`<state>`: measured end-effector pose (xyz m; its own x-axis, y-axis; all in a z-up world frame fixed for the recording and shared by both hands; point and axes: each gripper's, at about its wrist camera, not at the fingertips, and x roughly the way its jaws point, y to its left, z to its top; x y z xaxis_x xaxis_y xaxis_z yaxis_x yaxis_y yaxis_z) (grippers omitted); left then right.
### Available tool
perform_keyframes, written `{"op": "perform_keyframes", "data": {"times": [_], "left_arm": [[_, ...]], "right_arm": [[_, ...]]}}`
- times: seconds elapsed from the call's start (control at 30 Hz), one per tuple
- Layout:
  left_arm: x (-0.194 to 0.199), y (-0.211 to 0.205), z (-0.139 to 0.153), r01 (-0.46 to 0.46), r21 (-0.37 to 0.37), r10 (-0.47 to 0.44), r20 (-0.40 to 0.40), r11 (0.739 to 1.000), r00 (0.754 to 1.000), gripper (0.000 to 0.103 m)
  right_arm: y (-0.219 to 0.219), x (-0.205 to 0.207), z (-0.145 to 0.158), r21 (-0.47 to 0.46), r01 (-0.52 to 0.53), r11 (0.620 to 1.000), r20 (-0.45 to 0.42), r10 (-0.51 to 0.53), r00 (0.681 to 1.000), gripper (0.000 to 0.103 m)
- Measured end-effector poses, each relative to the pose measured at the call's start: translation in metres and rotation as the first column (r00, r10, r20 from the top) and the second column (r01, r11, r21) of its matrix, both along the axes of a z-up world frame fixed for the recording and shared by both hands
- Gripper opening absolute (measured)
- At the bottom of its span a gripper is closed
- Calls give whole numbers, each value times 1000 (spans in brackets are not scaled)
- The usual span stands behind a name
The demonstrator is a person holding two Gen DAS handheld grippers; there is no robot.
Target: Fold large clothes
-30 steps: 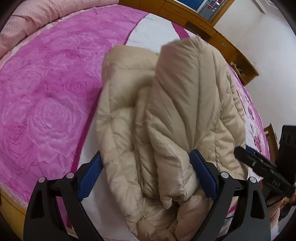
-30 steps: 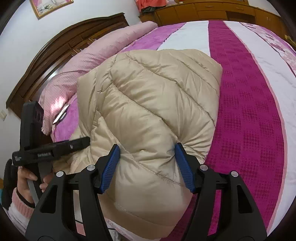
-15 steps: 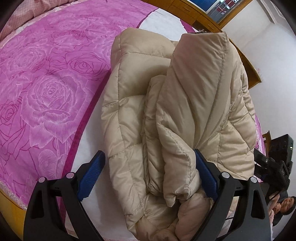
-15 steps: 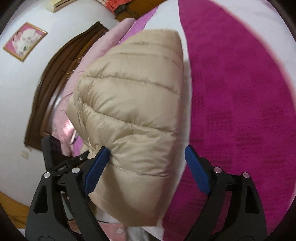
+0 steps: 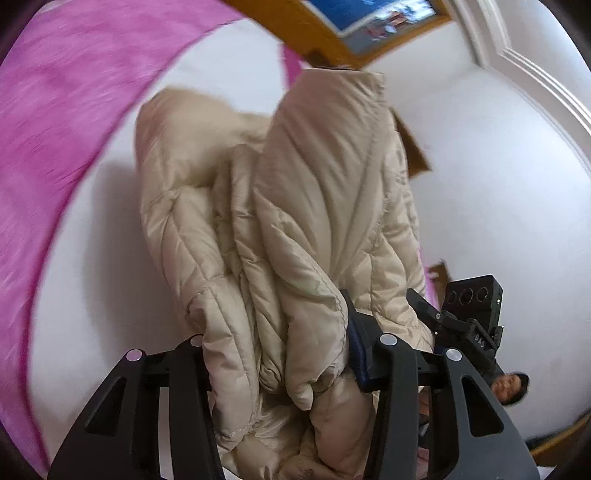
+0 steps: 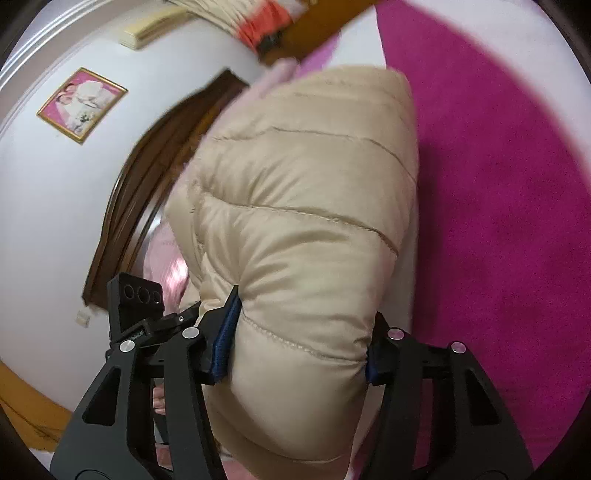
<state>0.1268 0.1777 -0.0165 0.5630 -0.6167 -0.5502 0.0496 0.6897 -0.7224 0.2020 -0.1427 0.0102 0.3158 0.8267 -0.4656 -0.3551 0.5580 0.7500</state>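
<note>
Both hand-held grippers closing on beige jacket [image 5: 295,221]

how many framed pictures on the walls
2: a pink gold-framed picture upper left in the right wrist view, a blue wood-framed one at the top of the left wrist view. Others may be hidden.

Each gripper [image 5: 275,354] was matte black plastic, with triangular cut-outs, silver screws [image 5: 388,338] at two o'clock and blue pads [image 6: 225,332].

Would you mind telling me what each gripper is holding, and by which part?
Both jaws are closing on the beige puffer jacket: left gripper on bunched folds, right gripper across a padded edge.
</note>
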Motion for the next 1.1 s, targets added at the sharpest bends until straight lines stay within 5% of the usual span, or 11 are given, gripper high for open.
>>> {"op": "perform_keyframes", "data": {"times": [0.23, 0.43, 0.53, 0.63, 0.7, 0.8, 1.1], "left_arm": [[49, -88, 13, 155, 29, -157, 60, 987, 986, 46], [48, -142, -27, 171, 226, -166, -43, 959, 985, 53], [41, -146, -37, 148, 313, -137, -58, 938, 989, 64], [34, -146, -32, 119, 379, -111, -45, 917, 993, 65], [28, -148, -30, 96, 420, -90, -35, 902, 995, 65], [22, -147, -31, 66, 454, -51, -46, 888, 998, 65], [17, -113, -29, -6, 512, 51, -73, 859, 996, 68]], "right_arm": [[-66, -14, 51, -134, 170, 976, 176, -146, 974, 53], [-97, -14, 5, -321, 234, 918, 72, -223, 972, 64], [-102, -26, -11, -334, 254, 908, 47, -253, 966, 67], [-109, -47, 0, -333, 321, 887, 97, -306, 947, 67], [-108, -60, 6, -324, 357, 876, 130, -333, 934, 56], [-89, -59, 9, -361, 352, 864, 158, -315, 936, 48], [-54, -32, -25, -465, 313, 828, 206, -243, 948, 51]]}}
